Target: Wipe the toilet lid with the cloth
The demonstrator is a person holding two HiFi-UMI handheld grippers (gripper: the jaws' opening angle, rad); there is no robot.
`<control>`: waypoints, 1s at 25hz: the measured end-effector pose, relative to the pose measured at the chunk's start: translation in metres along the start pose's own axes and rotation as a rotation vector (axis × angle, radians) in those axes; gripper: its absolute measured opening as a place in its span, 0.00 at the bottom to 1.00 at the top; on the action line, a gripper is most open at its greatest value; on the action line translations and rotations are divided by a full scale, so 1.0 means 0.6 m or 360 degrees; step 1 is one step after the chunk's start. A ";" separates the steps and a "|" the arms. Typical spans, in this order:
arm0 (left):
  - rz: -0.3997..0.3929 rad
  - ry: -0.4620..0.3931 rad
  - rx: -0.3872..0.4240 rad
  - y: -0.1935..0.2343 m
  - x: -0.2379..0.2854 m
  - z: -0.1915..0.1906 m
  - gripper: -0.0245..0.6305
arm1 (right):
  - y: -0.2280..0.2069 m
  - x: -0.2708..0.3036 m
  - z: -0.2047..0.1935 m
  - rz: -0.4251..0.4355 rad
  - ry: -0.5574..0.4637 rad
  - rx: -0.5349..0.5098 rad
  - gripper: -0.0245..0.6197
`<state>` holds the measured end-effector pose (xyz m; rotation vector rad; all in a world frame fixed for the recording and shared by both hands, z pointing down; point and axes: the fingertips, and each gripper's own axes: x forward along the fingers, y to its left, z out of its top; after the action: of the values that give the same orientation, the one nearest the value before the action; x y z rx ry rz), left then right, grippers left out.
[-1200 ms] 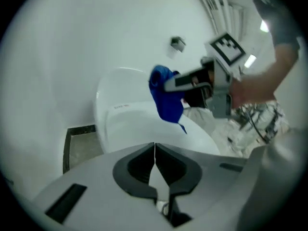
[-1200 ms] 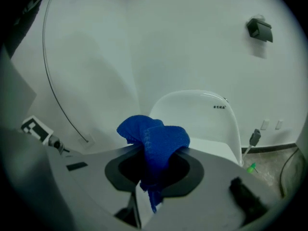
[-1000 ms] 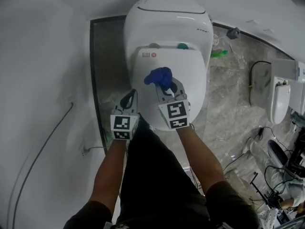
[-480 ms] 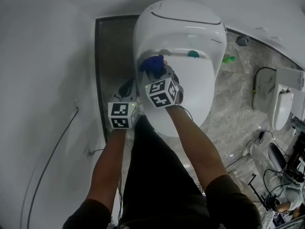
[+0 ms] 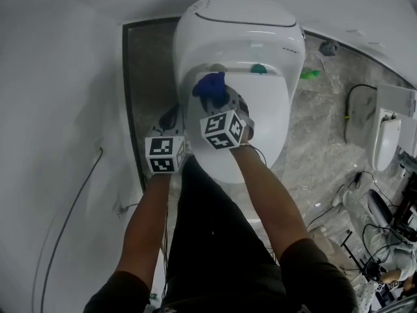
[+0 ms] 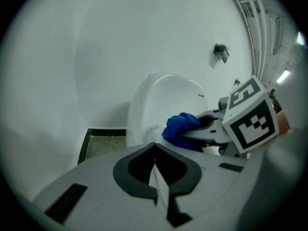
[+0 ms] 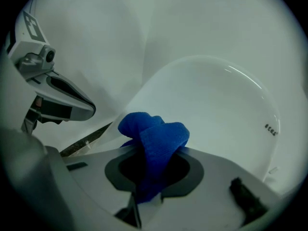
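Note:
The white toilet lid [image 5: 264,113] lies closed on the toilet. My right gripper [image 5: 219,102] is shut on a bunched blue cloth [image 5: 210,87], which sits low over the lid's rear left part, near the hinge. In the right gripper view the cloth [image 7: 155,138] fills the jaws of the right gripper [image 7: 153,165] above the lid [image 7: 216,105]. My left gripper [image 5: 173,121] hangs beside the toilet's left flank, off the lid. Its jaws [image 6: 155,153] are shut on nothing, and the cloth [image 6: 180,127] shows beyond them.
A dark floor strip [image 5: 140,77] runs between the toilet and the white wall on the left. A cable [image 5: 71,194] runs down that wall. A green item [image 5: 309,74] lies on the marble floor at right, with a second white fixture [image 5: 383,139] and several cables [image 5: 358,194].
My right gripper has carried the cloth from the lid's middle toward its rear left and has rolled. The left gripper has stayed shut beside the toilet's left side.

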<state>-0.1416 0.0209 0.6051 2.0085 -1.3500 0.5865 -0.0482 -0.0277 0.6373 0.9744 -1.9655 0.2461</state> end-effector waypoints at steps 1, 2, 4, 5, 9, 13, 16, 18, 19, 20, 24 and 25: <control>0.0001 0.0003 0.0005 -0.004 0.002 0.001 0.06 | -0.013 -0.004 -0.008 -0.0023 0.0000 0.0020 0.15; -0.0002 0.0006 0.0006 -0.008 0.005 0.001 0.05 | -0.028 -0.007 -0.017 -0.0048 0.0004 0.0044 0.15; -0.0017 0.0011 0.0002 -0.018 0.010 0.002 0.06 | -0.060 -0.015 -0.039 -0.0105 0.0019 0.0096 0.15; -0.0026 0.0013 0.0002 -0.023 0.011 0.003 0.05 | -0.077 -0.020 -0.050 -0.0134 0.0026 0.0117 0.15; -0.0060 0.0016 0.0021 -0.045 0.018 0.007 0.06 | -0.144 -0.038 -0.098 -0.0237 0.0048 0.0152 0.15; -0.0087 0.0020 0.0035 -0.058 0.021 0.009 0.06 | -0.196 -0.057 -0.140 -0.0328 0.0064 0.0115 0.15; -0.0093 0.0025 0.0059 -0.061 0.022 0.008 0.06 | -0.229 -0.067 -0.170 -0.0372 0.0078 0.0148 0.15; -0.0086 0.0029 0.0057 -0.061 0.019 0.005 0.05 | -0.245 -0.073 -0.186 -0.0391 0.0090 0.0156 0.15; -0.0083 0.0031 0.0051 -0.062 0.019 0.003 0.05 | -0.253 -0.077 -0.194 -0.0402 0.0099 0.0160 0.15; -0.0081 0.0031 0.0041 -0.064 0.019 0.002 0.05 | -0.264 -0.081 -0.202 -0.0417 0.0110 0.0169 0.15; -0.0080 0.0020 -0.0006 -0.065 0.021 -0.002 0.05 | -0.297 -0.089 -0.226 -0.0484 0.0146 0.0210 0.15; -0.0077 0.0015 -0.0010 -0.063 0.019 -0.003 0.05 | -0.299 -0.088 -0.229 -0.0498 0.0157 0.0227 0.15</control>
<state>-0.1021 0.0250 0.6040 2.0250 -1.2925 0.5689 0.1827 -0.0491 0.6392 1.3205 -1.6958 0.2538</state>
